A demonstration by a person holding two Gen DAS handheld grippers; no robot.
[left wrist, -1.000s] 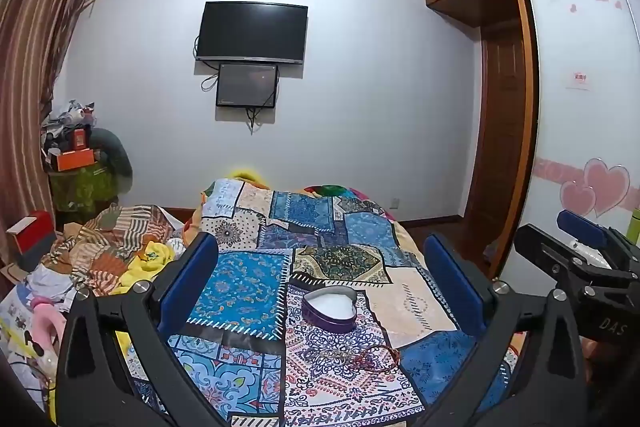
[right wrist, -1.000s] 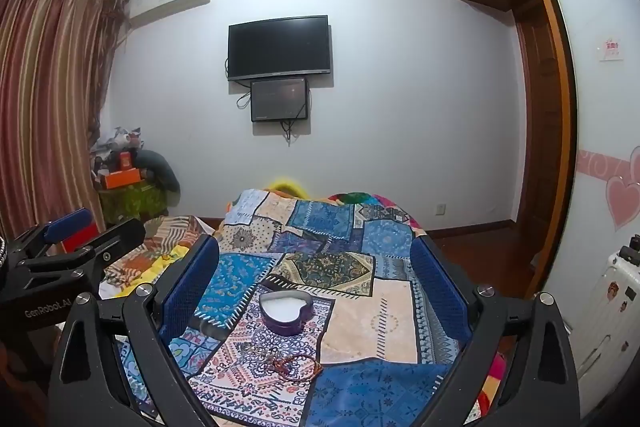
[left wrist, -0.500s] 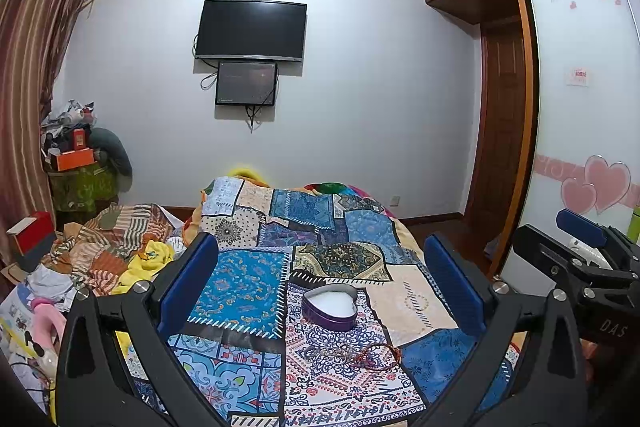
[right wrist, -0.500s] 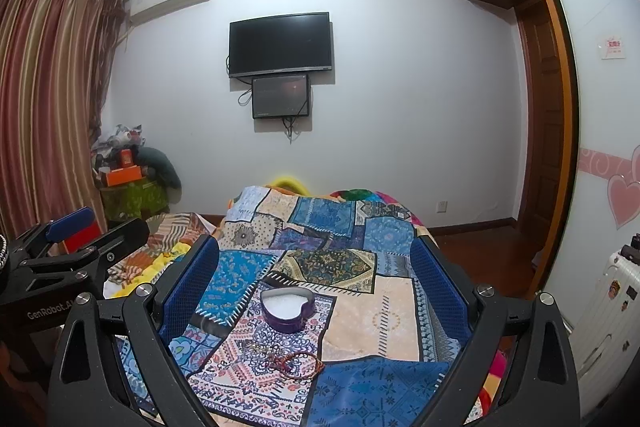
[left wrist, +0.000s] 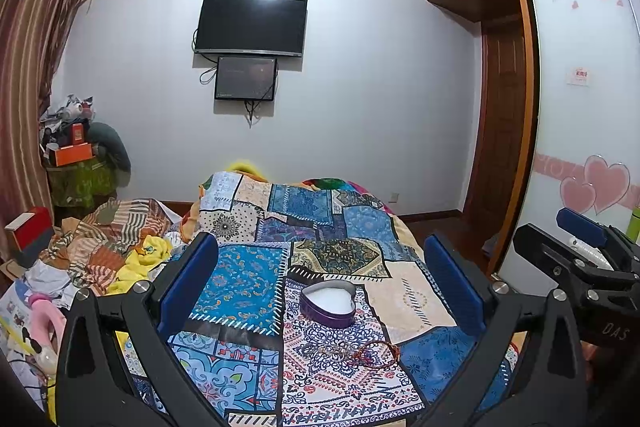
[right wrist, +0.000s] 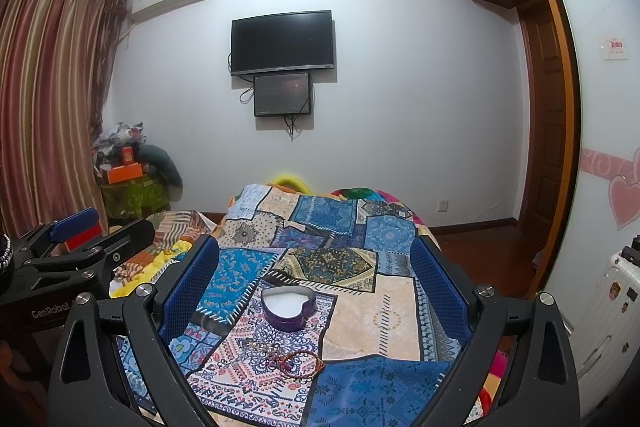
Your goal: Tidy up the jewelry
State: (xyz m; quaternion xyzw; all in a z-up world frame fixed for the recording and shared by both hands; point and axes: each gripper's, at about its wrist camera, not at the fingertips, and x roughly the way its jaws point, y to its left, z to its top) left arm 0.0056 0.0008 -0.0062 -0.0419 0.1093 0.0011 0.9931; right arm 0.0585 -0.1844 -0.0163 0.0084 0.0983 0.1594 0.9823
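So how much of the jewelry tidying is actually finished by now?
Nothing looks done. The heart-shaped tin sits open and looks empty. The bracelets lie in a tangle on the patchwork blanket, just in front of the tin. The left gripper and right gripper are both open and hold nothing, so everything remains.

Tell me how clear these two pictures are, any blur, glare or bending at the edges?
Left wrist view: sharp, dim bluish indoor light, no glare on the TV; fisheye bows the wardrobe, dark corners. Right wrist view: equally sharp, the curtain curves; heart box and bracelets clear but small.
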